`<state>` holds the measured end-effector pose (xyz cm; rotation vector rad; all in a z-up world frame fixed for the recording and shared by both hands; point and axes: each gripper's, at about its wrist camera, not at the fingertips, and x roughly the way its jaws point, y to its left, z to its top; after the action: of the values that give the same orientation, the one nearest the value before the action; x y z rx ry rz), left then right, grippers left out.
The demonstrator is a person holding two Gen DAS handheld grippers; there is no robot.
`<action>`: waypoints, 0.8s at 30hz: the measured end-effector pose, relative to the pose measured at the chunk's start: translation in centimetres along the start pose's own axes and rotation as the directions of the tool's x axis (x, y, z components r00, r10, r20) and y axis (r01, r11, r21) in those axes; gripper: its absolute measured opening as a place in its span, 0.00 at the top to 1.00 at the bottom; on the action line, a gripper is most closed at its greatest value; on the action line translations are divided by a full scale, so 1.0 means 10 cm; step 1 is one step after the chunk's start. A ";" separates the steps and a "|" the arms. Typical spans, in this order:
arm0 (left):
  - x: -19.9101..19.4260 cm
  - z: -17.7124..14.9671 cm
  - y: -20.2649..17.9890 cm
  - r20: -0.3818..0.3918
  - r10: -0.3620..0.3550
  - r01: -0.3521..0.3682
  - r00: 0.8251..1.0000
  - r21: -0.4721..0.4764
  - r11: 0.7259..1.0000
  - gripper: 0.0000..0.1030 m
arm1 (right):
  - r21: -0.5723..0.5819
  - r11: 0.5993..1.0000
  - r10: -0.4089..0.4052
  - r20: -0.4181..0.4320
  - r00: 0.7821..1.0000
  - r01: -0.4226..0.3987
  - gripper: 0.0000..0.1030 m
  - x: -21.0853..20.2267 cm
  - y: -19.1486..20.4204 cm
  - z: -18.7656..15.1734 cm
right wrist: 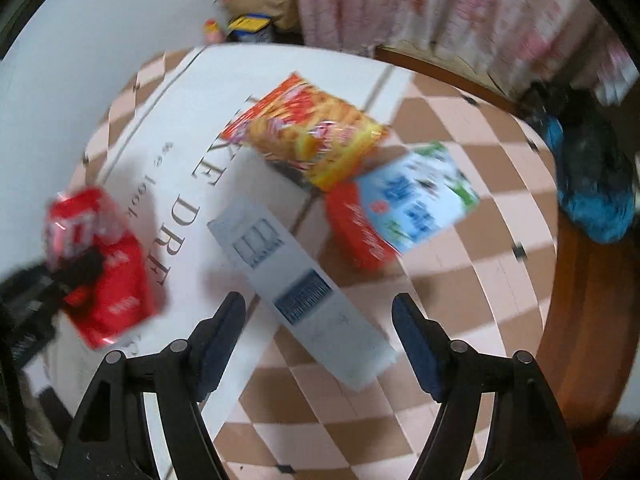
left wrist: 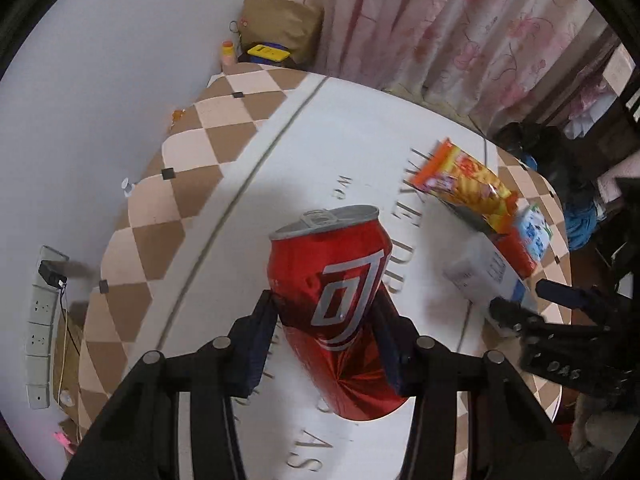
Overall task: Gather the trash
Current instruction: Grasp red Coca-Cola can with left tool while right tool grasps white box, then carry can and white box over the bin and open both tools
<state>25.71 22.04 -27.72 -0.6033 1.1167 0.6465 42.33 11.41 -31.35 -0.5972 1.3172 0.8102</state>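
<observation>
Gripping a dented red can [left wrist: 338, 304], the left gripper [left wrist: 326, 336] has its two dark pads pressed against the can's sides, about half closed, and the can stands tilted between them with its silver top leaning up and away. Under the can lies a white mat [left wrist: 352, 128] with grey lettering, spread over a brown and cream checked floor [left wrist: 188, 168].

The other trash sits to the right of the can. Nearest it is a long pale grey box [right wrist: 296, 284], lying flat partly on the mat and partly on the checked floor. Beyond the box an orange and yellow snack bag [right wrist: 316, 136] lies at the mat's edge, and just beside that bag is a blue and white carton [right wrist: 420, 196] resting against a red packet [right wrist: 356, 224].

The right gripper [right wrist: 320, 320] hangs over the near end of the grey box with its jaws spread wide; the pads stand clear on either side of the box and hold nothing. That view is blurred, so finer detail on the box cannot be read.

Far behind the can, a brown paper bag [left wrist: 280, 24] stands against the white wall beside a pink flowered curtain [left wrist: 440, 20].
</observation>
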 end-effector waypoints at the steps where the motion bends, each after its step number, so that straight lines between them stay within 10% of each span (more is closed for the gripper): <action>1: 0.06 0.03 0.04 -0.011 -0.012 0.012 1.000 -0.015 1.000 0.57 | -0.029 0.999 -0.013 -0.015 1.000 0.013 0.25 0.06 0.07 0.04; 10: 0.31 0.23 -0.06 -0.049 -0.034 0.035 0.998 0.020 0.999 0.56 | -0.027 0.999 -0.022 -0.097 0.995 0.020 0.55 0.29 0.15 0.17; 20: 0.27 0.21 -0.12 -0.014 0.005 -0.003 1.000 0.095 0.995 0.57 | 0.054 0.998 -0.013 -0.143 0.990 0.021 0.39 0.29 0.07 0.04; 24: 0.13 0.12 -0.10 0.041 0.039 -0.043 0.998 0.099 0.994 0.58 | 0.024 0.998 -0.053 -0.081 0.995 0.055 0.61 0.23 0.20 0.02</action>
<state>27.57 22.48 -28.43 -0.4811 1.1205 0.6310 41.03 13.18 -33.45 -0.6475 1.3777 0.7294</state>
